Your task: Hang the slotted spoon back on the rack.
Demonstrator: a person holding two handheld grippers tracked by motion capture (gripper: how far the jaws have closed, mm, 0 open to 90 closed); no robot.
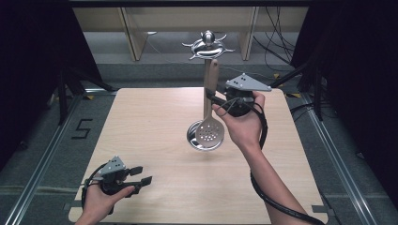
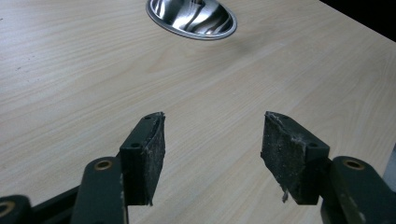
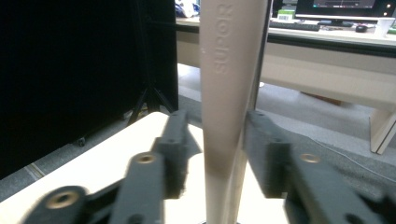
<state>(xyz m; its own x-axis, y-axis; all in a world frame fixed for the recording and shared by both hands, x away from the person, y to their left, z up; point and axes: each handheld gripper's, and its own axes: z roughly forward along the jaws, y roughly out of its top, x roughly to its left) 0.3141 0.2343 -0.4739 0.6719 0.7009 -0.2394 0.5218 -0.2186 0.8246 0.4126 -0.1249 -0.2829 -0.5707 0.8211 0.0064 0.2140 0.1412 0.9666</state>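
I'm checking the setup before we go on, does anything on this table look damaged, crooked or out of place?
One thing: the left tool's pads look worn, with frayed, peeling edges in the left gripper view. Otherwise nothing stands out. The slotted spoon hangs straight at the utensil stand, with the right tool around its handle, and the table shows no spills.

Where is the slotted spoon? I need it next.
In the high view the pale-handled perforated metal spoon hangs from the chrome stand at table centre, its handle between the right hand-held gripper jaws.

The left gripper (image 1: 142, 176) sits low in its hand, jaws spread wide — nothing between them. The right gripper (image 1: 212, 98) (arm outstretched) has jaws parted, not clamped.
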